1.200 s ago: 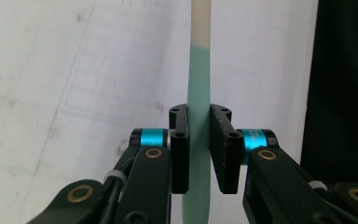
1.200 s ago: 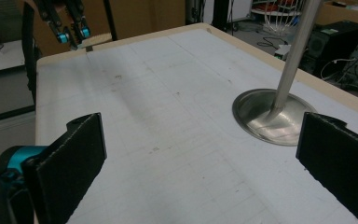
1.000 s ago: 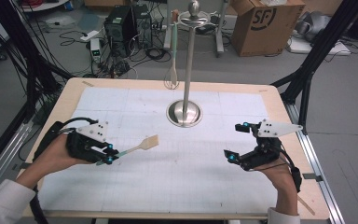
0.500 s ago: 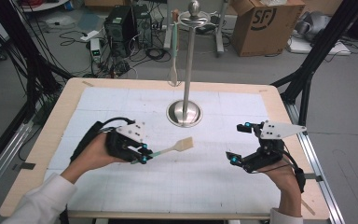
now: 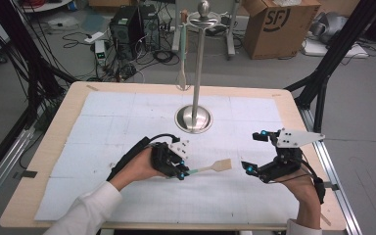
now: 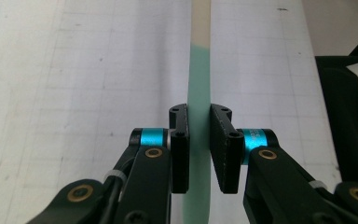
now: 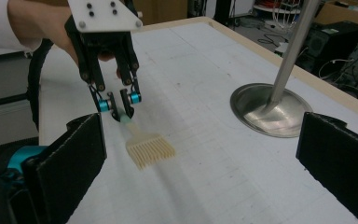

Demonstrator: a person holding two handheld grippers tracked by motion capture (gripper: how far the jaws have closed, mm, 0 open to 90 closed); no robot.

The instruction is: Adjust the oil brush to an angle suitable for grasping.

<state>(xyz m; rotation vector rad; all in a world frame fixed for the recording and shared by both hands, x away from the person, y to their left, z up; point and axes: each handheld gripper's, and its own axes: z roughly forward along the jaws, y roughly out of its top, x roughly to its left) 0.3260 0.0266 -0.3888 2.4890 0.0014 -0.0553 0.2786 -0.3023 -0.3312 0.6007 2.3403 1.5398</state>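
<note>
A basting brush (image 5: 215,167) with a mint-green handle and a cream head sticks out to the right from my left gripper (image 5: 182,171), which is shut on the handle. In the left gripper view both pads (image 6: 221,144) press the green handle (image 6: 199,70). My right gripper (image 5: 255,152) stands open a little to the right of the brush head, with nothing between its jaws. The right gripper view looks between its own wide-apart jaws (image 7: 205,172) at the left gripper (image 7: 120,105), which points down with the brush head (image 7: 149,150) just above the mat.
A metal stand with a round base (image 5: 194,119) and a tall pole rises at the middle back of the white gridded mat (image 5: 103,127). A long utensil (image 5: 181,68) hangs from its top. Cables, boxes and black frame legs surround the table.
My left hand has carried the brush rightward from the left side of the mat toward the middle, close to the right gripper. The right hand has stayed put.
</note>
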